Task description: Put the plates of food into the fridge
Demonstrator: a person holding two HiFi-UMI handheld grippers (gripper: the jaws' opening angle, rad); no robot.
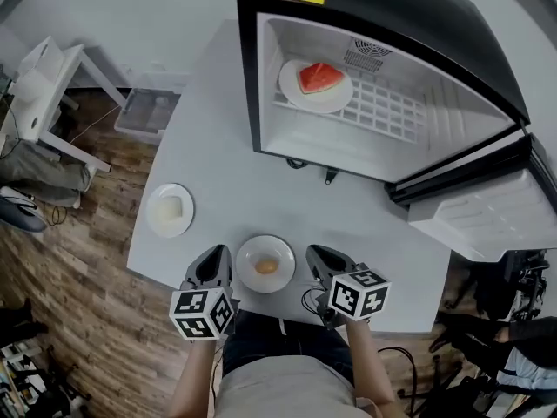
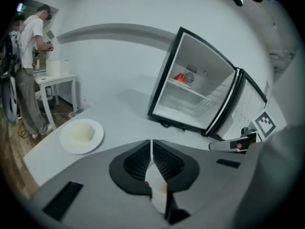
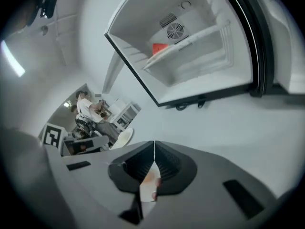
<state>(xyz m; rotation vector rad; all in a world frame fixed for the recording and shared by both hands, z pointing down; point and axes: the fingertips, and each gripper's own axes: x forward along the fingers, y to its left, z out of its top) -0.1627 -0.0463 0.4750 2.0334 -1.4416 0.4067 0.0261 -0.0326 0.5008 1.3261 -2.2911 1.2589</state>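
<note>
A white plate with an orange-brown piece of food (image 1: 265, 265) lies at the near edge of the white table (image 1: 218, 146). My left gripper (image 1: 220, 252) is just left of it and my right gripper (image 1: 316, 252) just right of it. Both are shut with tips meeting, left (image 2: 151, 142) and right (image 3: 154, 143). That plate shows through the gap under the jaws (image 2: 155, 185) (image 3: 148, 185). A second plate with pale food (image 1: 170, 210) (image 2: 82, 135) sits farther left. The open fridge (image 1: 261, 77) holds a plate of watermelon (image 1: 317, 84) (image 2: 179, 77) on its wire shelf.
The fridge door (image 1: 487, 207) hangs open to the right. The fridge stands at the table's far right. A white side table (image 1: 39, 85) and a clear bin (image 1: 148, 111) stand on the wooden floor at left. A person (image 2: 28, 70) stands beyond the table.
</note>
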